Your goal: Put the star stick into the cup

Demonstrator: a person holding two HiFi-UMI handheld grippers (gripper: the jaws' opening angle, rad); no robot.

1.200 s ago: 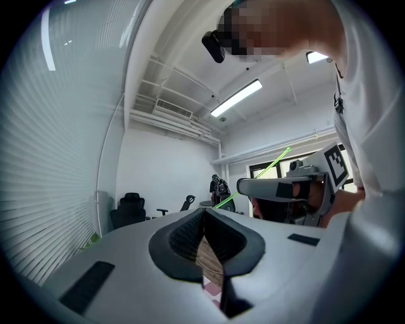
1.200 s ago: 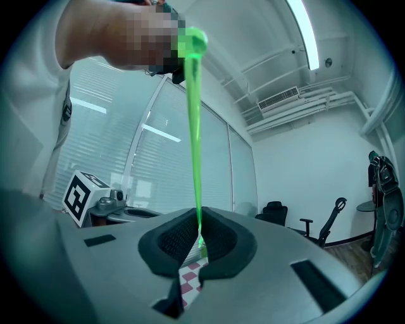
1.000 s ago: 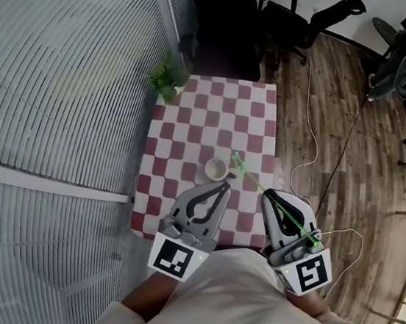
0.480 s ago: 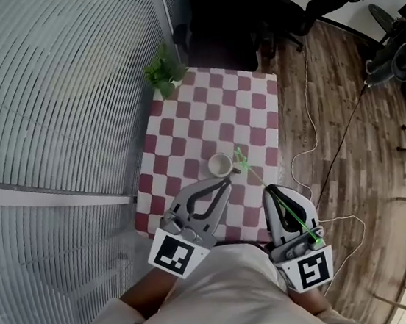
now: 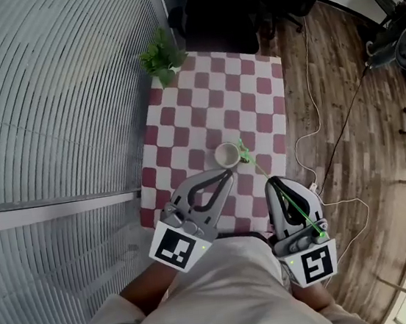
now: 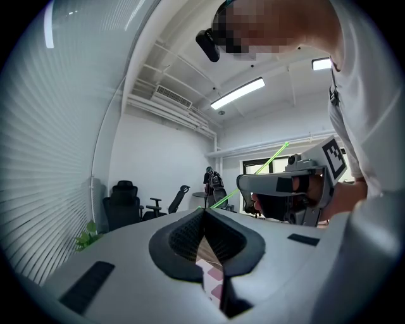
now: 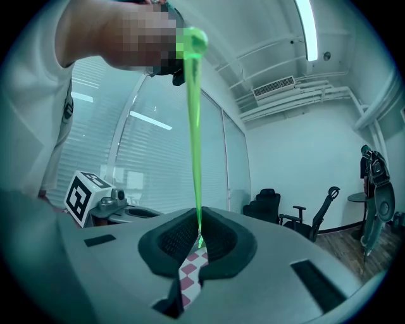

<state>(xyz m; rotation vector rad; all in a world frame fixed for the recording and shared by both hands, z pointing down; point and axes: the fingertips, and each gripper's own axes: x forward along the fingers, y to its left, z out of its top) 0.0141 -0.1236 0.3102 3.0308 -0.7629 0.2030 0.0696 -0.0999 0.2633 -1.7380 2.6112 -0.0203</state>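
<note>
A white cup (image 5: 226,154) stands on the red-and-white checkered table (image 5: 210,105), near its front edge. My right gripper (image 5: 271,183) is shut on the thin green star stick (image 5: 292,209). The stick's star end (image 5: 245,156) hovers just right of the cup's rim, and its tail reaches back past the marker cube. In the right gripper view the stick (image 7: 193,126) rises straight up from the closed jaws of the right gripper (image 7: 198,237). My left gripper (image 5: 226,176) is shut and holds nothing, its tips just in front of the cup. The left gripper view shows that gripper's (image 6: 204,215) jaws meeting.
A small green plant (image 5: 162,59) stands at the table's far left corner. Black office chairs (image 5: 216,7) are behind the table. A white cable (image 5: 313,150) runs over the wooden floor on the right. Window blinds (image 5: 50,126) line the left side.
Both grippers have sunk a little and moved forward together with the camera. The table now looks nearer. The star end stays just right of the cup, and the right gripper still holds the stick.
</note>
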